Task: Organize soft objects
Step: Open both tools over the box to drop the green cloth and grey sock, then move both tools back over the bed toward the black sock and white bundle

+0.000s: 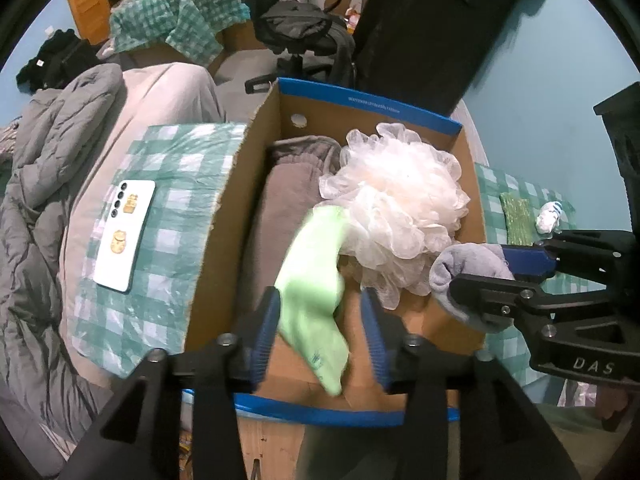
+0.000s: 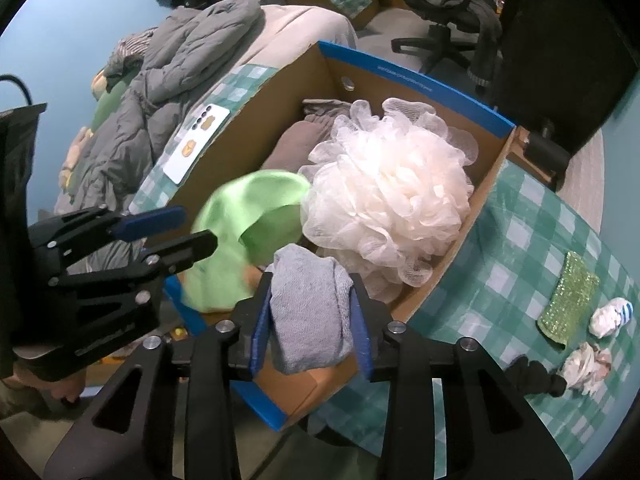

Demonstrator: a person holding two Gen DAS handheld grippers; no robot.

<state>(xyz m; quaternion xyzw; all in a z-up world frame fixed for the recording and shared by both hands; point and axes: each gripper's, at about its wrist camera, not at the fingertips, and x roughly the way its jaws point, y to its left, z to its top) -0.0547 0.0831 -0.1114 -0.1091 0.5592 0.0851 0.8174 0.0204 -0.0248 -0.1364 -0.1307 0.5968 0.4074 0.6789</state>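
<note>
Over the open cardboard box (image 1: 256, 152) both of your tongs point steeply down, so you are at the drop-off step: two soft pieces are going in beside what already lies there. Your left tongs (image 1: 320, 336) stand spread, and the green sock (image 1: 312, 280) hangs blurred between the pads, looking as if it is slipping free toward the bare box floor; I judge it released, though the blur leaves some doubt whether one pad brushes it. Your right tongs (image 2: 312, 320) pinch the grey cloth (image 2: 308, 308), a folded bundle, with both blue pads against its sides, held just above the near corner of the box. Inside, the pale mesh bath pouf (image 2: 388, 204) fills the far right part and a brown folded garment (image 1: 280, 200) lies along the left wall. For the next move, spread the right tongs so the grey cloth lands in the free near corner, not on the rim. Then lift both hands clear. On the checked cloth to the right wait a green sparkly pouch (image 2: 568, 296), a white and blue rolled sock (image 2: 610, 316) and a crumpled white bundle (image 2: 588, 368). The white phone (image 1: 124, 236) is not soft; leave it.
</note>
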